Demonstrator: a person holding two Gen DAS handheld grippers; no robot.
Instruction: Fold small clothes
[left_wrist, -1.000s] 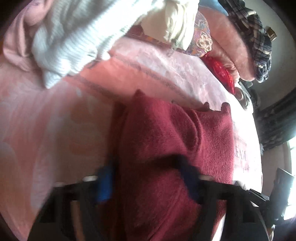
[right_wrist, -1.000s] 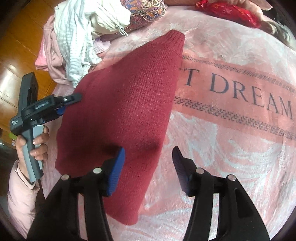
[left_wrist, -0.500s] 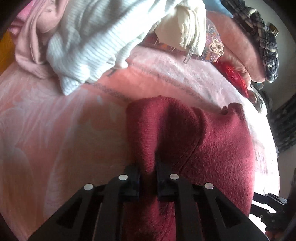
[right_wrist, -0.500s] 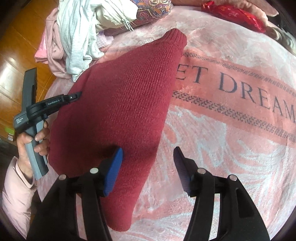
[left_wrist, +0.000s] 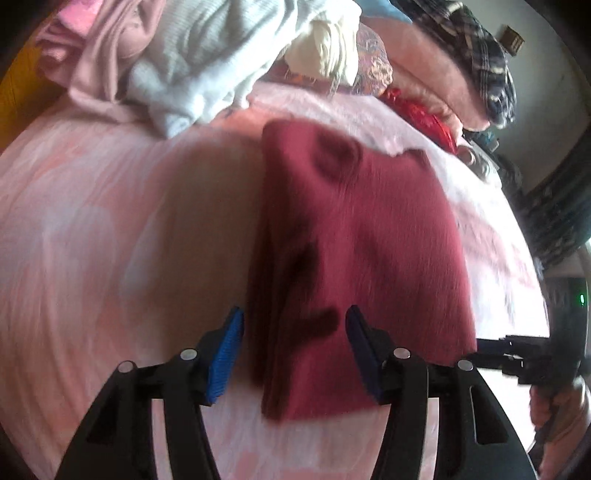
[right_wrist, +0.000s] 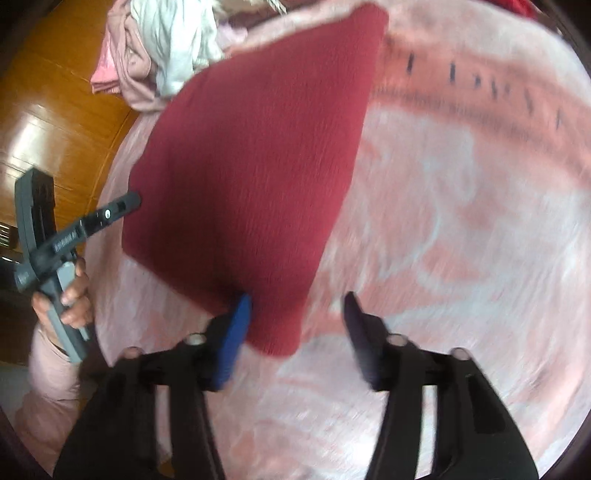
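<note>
Across our pink patterned bed blanket (right_wrist: 461, 221), the dark red knitted garment (left_wrist: 354, 236) is lying between both grippers; left gripper (left_wrist: 294, 349) and right gripper (right_wrist: 297, 334) jaws are standing apart, gripping nothing.

Dark red sweater (right_wrist: 251, 166): matt ribbed knit. Pink blanket (right_wrist: 461, 240): plush, fuzzy. Floor (right_wrist: 55, 92): glossy orange wood. Gripper pads (left_wrist: 225, 350): blue, ribbed.

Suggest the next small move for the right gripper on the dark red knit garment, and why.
Probably ease the right gripper forward and shut it on the near corner of the dark red knit garment. Its jaws stand open with that corner partly between them. The left gripper is open too, at the garment's other near edge, so nothing holds the cloth. It lies flat on the pink patterned blanket.
</note>
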